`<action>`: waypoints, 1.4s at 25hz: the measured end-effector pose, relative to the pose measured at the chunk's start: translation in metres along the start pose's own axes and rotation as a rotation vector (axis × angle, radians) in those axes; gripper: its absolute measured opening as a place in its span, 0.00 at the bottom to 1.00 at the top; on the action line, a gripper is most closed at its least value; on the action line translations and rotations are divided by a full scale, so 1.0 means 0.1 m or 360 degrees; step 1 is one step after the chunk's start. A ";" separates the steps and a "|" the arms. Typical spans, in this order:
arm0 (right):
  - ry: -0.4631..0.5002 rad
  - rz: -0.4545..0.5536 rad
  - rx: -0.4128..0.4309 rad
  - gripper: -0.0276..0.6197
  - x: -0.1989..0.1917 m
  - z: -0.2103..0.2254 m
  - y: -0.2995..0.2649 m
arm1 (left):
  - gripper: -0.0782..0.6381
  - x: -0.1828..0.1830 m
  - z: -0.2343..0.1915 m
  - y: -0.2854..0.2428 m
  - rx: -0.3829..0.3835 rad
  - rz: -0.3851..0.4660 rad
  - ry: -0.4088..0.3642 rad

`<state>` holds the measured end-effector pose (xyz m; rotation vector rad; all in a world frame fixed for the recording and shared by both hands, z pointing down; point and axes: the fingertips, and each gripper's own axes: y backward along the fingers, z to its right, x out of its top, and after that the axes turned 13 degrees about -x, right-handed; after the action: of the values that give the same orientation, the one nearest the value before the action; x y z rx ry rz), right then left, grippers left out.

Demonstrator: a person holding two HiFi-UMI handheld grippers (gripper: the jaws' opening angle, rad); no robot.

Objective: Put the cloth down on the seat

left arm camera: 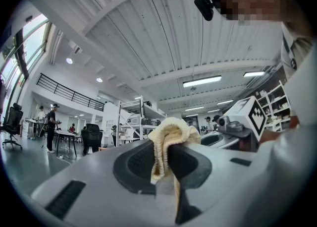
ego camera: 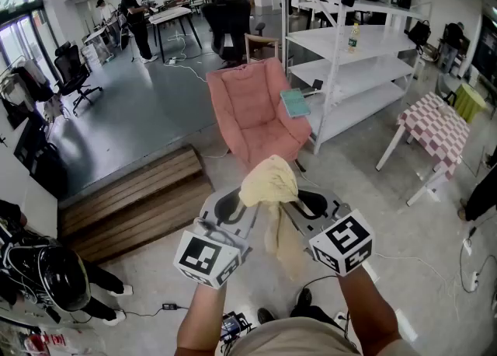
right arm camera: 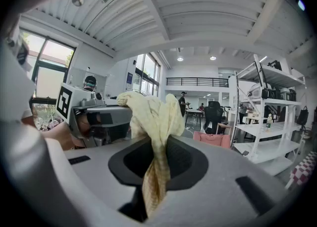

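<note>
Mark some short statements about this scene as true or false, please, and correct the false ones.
1. The left tongs and the right tongs are both shut on the yellow cloth. True.
2. A small teal thing rests on the arm of the pink chair, on the side toward the white rack. True.
3. The yellow cloth lies on the seat of the pink chair. False: it hangs from the two tongs in the air, in front of the chair.
4. In the head view, the table with the checked cover stands to the left of the pink chair. False: it stands to the right, beyond the white rack.
</note>
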<state>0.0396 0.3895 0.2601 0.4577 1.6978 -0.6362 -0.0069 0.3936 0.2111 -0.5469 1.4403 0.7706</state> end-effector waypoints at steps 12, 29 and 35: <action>-0.0009 0.0000 -0.0016 0.13 0.04 -0.09 0.00 | 0.19 0.05 0.00 0.08 -0.0016 -0.0001 -0.0011; -0.0026 -0.0023 0.0011 0.13 0.05 -0.13 -0.37 | 0.19 -0.03 -0.36 0.11 -0.0022 -0.0021 0.0005; -0.0069 -0.0012 0.0035 0.13 -0.05 0.06 -0.60 | 0.19 -0.17 -0.54 -0.09 -0.0013 -0.0039 0.0001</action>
<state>0.0088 0.3395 0.2738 0.4504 1.6533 -0.6664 -0.0354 0.3451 0.2230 -0.5702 1.4288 0.7571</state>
